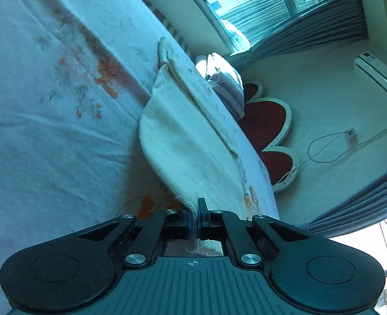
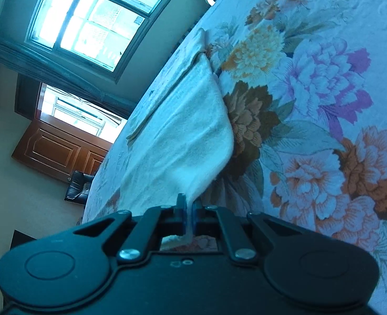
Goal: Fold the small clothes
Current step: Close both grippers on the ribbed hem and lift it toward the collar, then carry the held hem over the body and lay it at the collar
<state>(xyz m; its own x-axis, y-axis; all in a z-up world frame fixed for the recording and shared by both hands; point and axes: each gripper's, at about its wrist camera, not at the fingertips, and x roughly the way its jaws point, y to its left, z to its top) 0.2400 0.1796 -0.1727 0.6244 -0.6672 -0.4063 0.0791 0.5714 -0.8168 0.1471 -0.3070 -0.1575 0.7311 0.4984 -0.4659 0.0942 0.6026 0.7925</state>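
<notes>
A small white terry garment (image 1: 182, 136) lies on the flowered bed sheet (image 1: 48, 131), its near corner lifted off the bed. My left gripper (image 1: 195, 216) is shut on that corner, with the cloth pinched between the blue pads. In the right wrist view the same white garment (image 2: 182, 131) rises from the sheet (image 2: 324, 105) toward the camera. My right gripper (image 2: 190, 218) is shut on another corner of it. The cloth hangs slack between the held corners and the bed. A folded band (image 1: 167, 52) shows at its far end.
The bed edge runs close past the garment. Beyond it are a pillow (image 1: 219, 76), a red heart-shaped headboard (image 1: 267, 123), a wall air conditioner (image 1: 377, 76), a window with grey curtains (image 2: 88, 18), a wooden door (image 2: 59, 152) and a dark chair (image 2: 79, 185).
</notes>
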